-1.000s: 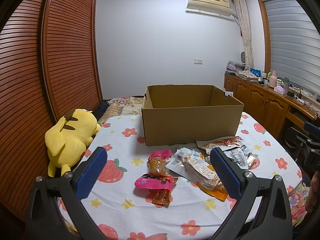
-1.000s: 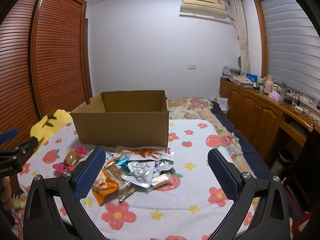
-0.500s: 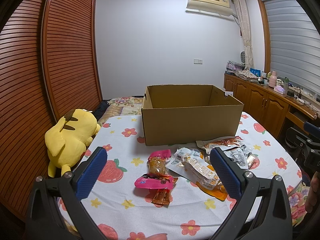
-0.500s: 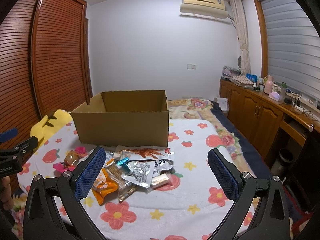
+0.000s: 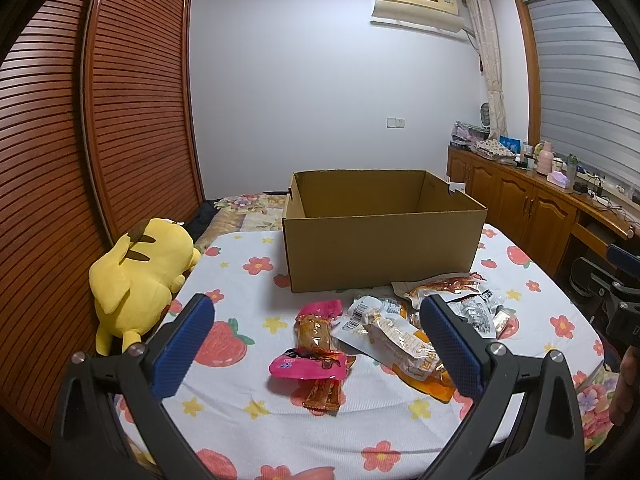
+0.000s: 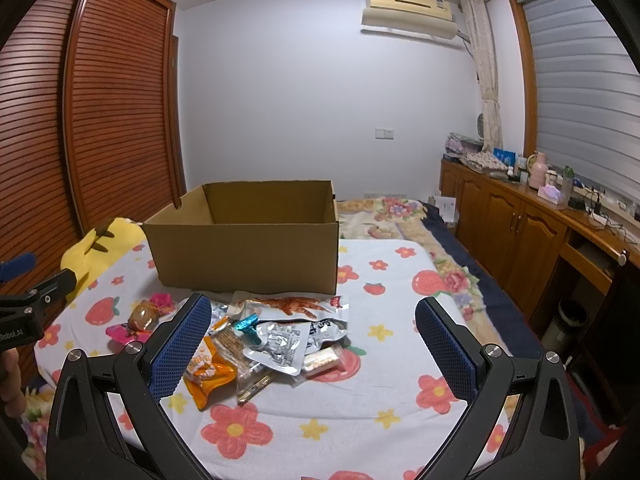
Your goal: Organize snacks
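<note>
While both sets of tongs hang above the flowered table, neither touches or holds anything: the left tongs are spread wide, empty, with a pink-wrapped snack lying on the cloth between the fingers, and the right tongs gape just as wide over a loose pile of snack packets. The snacks lie in front of an open cardboard box, just beside its near wall, none visible inside. A yellow plush toy rests at the table's left edge.
</note>
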Demonstrator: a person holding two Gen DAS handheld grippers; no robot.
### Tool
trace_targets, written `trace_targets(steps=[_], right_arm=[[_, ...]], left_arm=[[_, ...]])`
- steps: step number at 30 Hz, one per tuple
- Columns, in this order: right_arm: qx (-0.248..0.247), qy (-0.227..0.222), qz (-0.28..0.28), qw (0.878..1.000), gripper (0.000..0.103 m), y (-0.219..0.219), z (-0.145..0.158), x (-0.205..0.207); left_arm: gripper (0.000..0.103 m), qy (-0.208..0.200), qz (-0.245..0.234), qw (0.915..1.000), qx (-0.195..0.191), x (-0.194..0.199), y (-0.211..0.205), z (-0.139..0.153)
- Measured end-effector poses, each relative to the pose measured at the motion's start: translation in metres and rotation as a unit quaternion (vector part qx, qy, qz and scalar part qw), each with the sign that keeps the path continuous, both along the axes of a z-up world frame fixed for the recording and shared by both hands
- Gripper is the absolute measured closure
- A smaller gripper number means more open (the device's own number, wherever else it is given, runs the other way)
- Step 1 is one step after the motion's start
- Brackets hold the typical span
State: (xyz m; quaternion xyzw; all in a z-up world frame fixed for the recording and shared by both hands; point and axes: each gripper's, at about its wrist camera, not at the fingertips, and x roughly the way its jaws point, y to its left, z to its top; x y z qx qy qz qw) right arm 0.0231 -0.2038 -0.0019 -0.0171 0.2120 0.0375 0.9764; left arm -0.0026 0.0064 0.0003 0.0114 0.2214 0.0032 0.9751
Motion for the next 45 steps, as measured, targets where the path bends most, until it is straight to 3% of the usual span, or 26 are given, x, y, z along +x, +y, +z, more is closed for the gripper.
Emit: trace_targets(steps=[5, 12, 17, 23, 31, 35, 41, 45], right_arm=[[0.002, 0.006, 0.008, 1.000, 0.000, 0.001, -0.003, 0.002], [-0.003, 0.027, 0.035, 0.999, 0.000, 0.004, -0.018, 0.013], [-0.001, 0.044, 0.063, 0.997, 0.000, 0.008, -0.034, 0.024], [0.001, 0.074, 0.116, 0.990, 0.004, 0.023, -0.052, 0.043], [-0.008, 0.125, 0.215, 0.969, 0.025, 0.064, -0.068, 0.076], [0.001, 0.166, 0.267, 0.949, 0.035, 0.087, -0.078, 0.097], [-0.028, 0.198, 0.300, 0.933, 0.047, 0.110, -0.091, 0.116], [-0.052, 0.204, 0.317, 0.925, 0.050, 0.116, -0.097, 0.123]], left_arm=[[0.000, 0.020, -0.004, 0.9998, -0.007, 0.008, 0.003, -0.006], [0.000, 0.077, -0.011, 0.9965, -0.030, 0.033, 0.017, -0.032], [0.000, 0.114, -0.008, 0.9933, -0.019, 0.049, 0.023, -0.053], [0.000, 0.125, -0.019, 0.9920, -0.005, 0.058, 0.034, -0.068], [0.000, 0.137, -0.025, 0.9902, -0.006, 0.075, 0.056, -0.072], [0.000, 0.145, -0.034, 0.9887, -0.016, 0.086, 0.071, -0.078], [0.000, 0.154, -0.058, 0.9861, -0.024, 0.099, 0.080, -0.081], [0.002, 0.175, -0.080, 0.9807, -0.038, 0.112, 0.078, -0.083]])
